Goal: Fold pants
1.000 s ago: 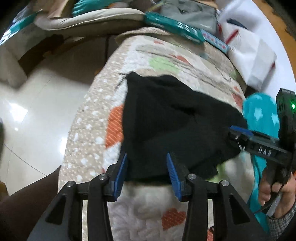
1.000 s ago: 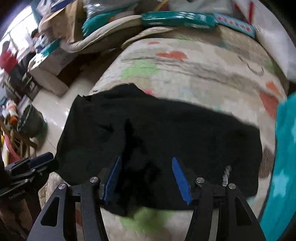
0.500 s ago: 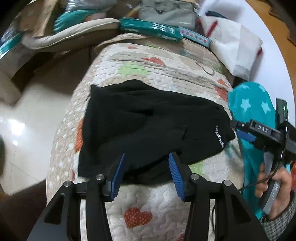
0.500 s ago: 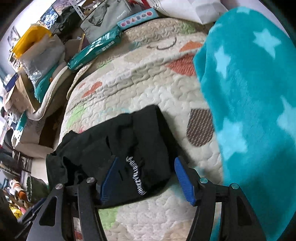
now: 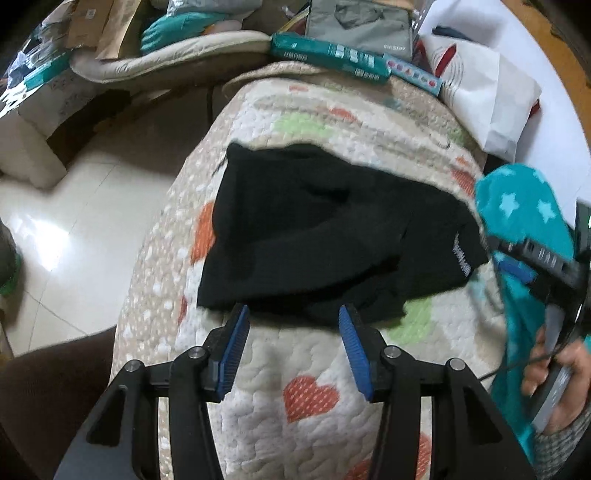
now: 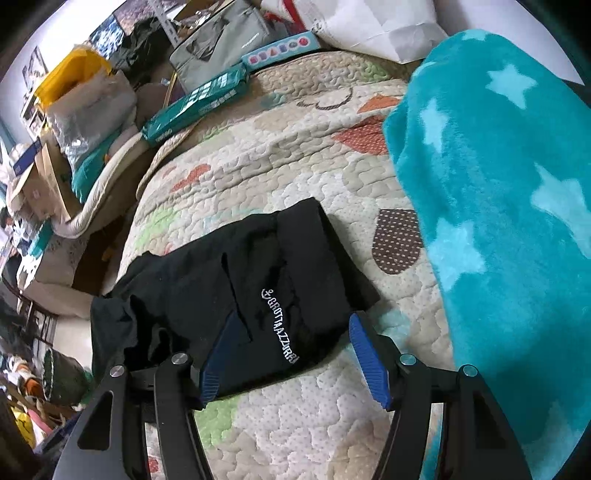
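The black pants [image 5: 325,229] lie folded in a rough rectangle on the heart-patterned quilt [image 5: 295,398]. A white logo line runs along their right end, clear in the right wrist view [image 6: 280,325]. My left gripper [image 5: 295,325] is open and empty, its blue pads just in front of the pants' near edge. My right gripper [image 6: 291,350] is open and empty, its jaws low over the logo end of the pants [image 6: 236,291]. The right gripper also shows at the right edge of the left wrist view [image 5: 524,262], held in a hand.
A teal star blanket [image 6: 509,206] lies right of the pants. Long teal boxes [image 5: 332,59], a grey bag [image 5: 362,22] and a white bag [image 5: 484,88] sit at the quilt's far end. The quilt drops off on the left to a tiled floor [image 5: 74,229].
Both grippers let go of the pants and drew back. The pants now lie folded with the logo end on top. The left gripper has since edged closer to the near edge.
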`<state>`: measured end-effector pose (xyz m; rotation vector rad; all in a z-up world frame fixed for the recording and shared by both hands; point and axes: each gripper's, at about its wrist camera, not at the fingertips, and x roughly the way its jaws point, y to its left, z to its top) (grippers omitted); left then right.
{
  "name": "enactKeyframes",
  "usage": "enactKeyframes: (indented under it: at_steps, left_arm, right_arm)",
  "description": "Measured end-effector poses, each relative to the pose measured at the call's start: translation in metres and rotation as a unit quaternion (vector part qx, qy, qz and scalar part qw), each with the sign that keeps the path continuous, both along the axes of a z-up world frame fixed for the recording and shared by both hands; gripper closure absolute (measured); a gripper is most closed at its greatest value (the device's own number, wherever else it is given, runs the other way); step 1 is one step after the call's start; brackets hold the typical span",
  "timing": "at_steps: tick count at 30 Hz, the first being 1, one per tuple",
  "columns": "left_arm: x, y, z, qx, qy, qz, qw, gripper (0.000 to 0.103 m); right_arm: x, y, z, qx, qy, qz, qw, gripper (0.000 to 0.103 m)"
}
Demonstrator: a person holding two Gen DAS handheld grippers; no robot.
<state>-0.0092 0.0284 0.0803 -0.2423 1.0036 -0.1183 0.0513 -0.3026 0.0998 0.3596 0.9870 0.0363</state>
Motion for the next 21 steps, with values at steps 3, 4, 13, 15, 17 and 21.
enactKeyframes:
  at_steps: [3,4,13,15,17,21]
  left_arm:
    - [0.014,-0.003,0.018,-0.001,-0.015,-0.013,0.9998,0.054]
    - [0.019,-0.004,0.023,-0.001,-0.019,-0.018,0.9997,0.054]
    - [0.106,-0.081,0.043,-0.028,-0.001,-0.125,0.9917,0.049]
    - [0.13,-0.108,0.035,-0.032,0.013,-0.147,0.9886,0.049]
    - [0.148,-0.129,0.026,-0.028,0.02,-0.162,0.9863,0.049]
    - [0.19,-0.177,0.004,-0.017,0.041,-0.199,0.9791,0.049]
  right_arm:
    - [-0.008,-0.006,0.0,0.016,0.0,-0.015,1.0,0.034]
    - [-0.011,-0.008,-0.001,0.026,0.002,-0.02,0.999,0.034]
    - [-0.027,-0.04,-0.025,0.093,0.037,-0.098,0.99,0.032]
    - [-0.024,-0.043,-0.032,0.107,0.043,-0.102,0.988,0.032]
    - [-0.022,-0.042,-0.039,0.121,0.044,-0.103,0.986,0.032]
    - [-0.008,-0.041,-0.054,0.143,0.04,-0.111,0.983,0.032]
